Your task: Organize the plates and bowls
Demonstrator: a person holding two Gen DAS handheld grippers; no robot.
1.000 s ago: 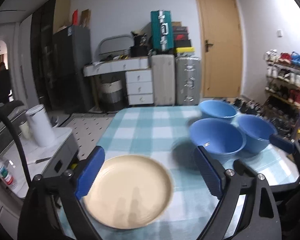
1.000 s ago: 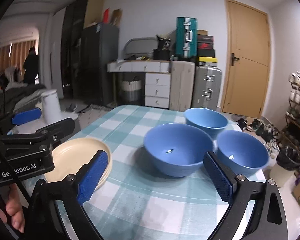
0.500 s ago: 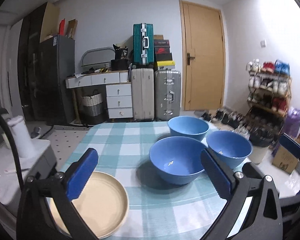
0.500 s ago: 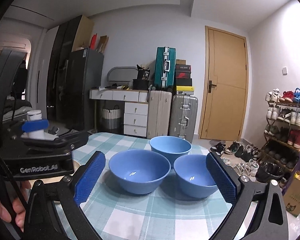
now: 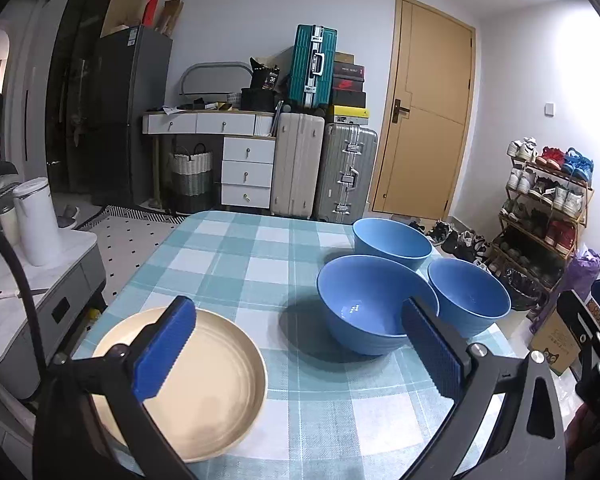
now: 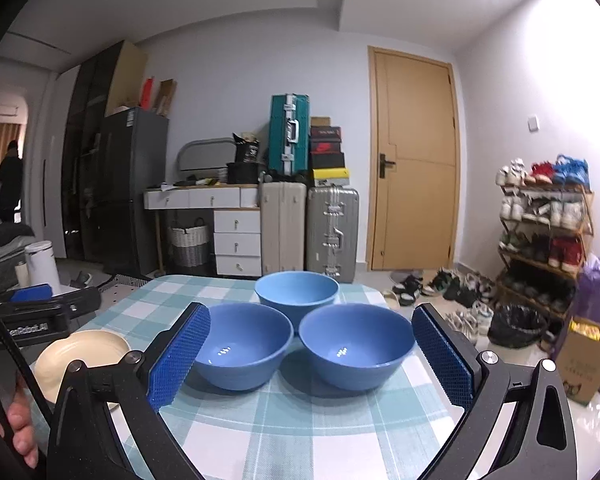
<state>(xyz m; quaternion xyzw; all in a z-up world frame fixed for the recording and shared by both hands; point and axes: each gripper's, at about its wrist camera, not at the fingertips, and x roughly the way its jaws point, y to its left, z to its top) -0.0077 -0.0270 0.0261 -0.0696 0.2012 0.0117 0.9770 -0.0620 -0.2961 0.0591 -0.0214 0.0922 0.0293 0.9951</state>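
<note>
Faintly, left gripper (image 6: pixel 36 312) body reads "enRobot.AI" — jaws wide, holding nothing.

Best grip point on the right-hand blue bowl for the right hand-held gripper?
Pinch the near rim of the right-hand blue bowl, one finger inside and one outside, coming from above and the table's near edge; its far and left sides crowd the other two bowls.
</note>
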